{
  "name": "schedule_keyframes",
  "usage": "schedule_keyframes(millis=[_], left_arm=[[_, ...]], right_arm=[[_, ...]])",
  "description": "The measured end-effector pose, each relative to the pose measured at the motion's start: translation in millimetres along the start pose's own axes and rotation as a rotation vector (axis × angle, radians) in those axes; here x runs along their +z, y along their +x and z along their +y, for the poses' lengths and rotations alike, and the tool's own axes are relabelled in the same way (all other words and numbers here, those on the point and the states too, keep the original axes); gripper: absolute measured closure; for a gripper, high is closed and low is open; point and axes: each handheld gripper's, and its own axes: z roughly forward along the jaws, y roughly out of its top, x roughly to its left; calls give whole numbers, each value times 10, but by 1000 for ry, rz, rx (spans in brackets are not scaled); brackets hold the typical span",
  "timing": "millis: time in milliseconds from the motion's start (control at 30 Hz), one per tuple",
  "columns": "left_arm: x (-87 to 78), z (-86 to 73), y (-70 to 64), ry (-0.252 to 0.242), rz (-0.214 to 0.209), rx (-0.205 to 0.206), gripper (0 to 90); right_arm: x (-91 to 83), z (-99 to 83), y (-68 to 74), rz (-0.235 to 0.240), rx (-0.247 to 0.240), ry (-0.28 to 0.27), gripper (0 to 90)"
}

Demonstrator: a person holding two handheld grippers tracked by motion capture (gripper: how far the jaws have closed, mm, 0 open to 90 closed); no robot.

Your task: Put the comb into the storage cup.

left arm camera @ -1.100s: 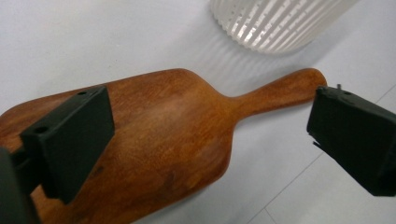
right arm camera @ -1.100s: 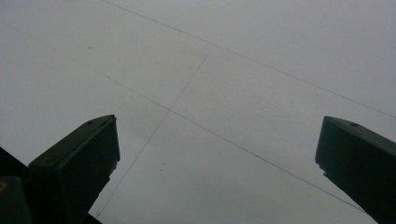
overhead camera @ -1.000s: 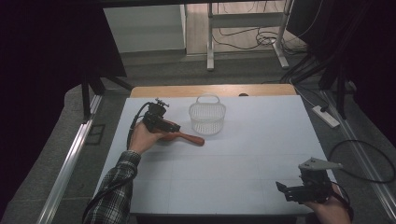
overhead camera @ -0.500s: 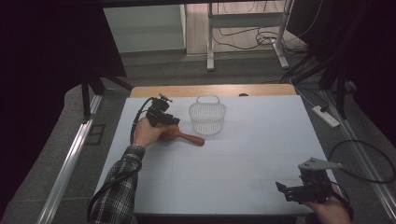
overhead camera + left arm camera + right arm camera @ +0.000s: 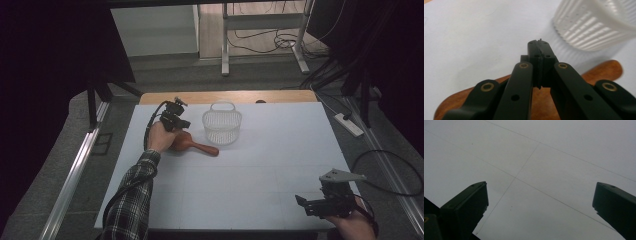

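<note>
The white surface lies broad and mostly bare, with a wood strip along its far edge and wide room between the two hands. Near the far left stands a white ribbed plastic basket with a handle. Just beside it lies a smooth reddish-brown wooden paddle, handle pointing right. The left claw hangs above its broad end, jaws pressed together on nothing. The right claw, near the front right edge, gapes wide, empty.
</note>
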Motion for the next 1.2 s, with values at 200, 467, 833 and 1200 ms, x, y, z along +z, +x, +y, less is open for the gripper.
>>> schedule_keyframes(millis=[200,467,833,1200], left_arm=[[87,-1,117,17,34,-45,890],[222,-72,189,63,74,-60,890],[190,-188,222,37,47,-98,892],[176,-268,131,23,-5,-81,893]], right_arm=[[4,1,7,-3,-1,5,2],[5,-1,7,-5,-2,7,5],[6,-1,10,-11,-2,12,8],[12,2,14,-16,0,18,11]])
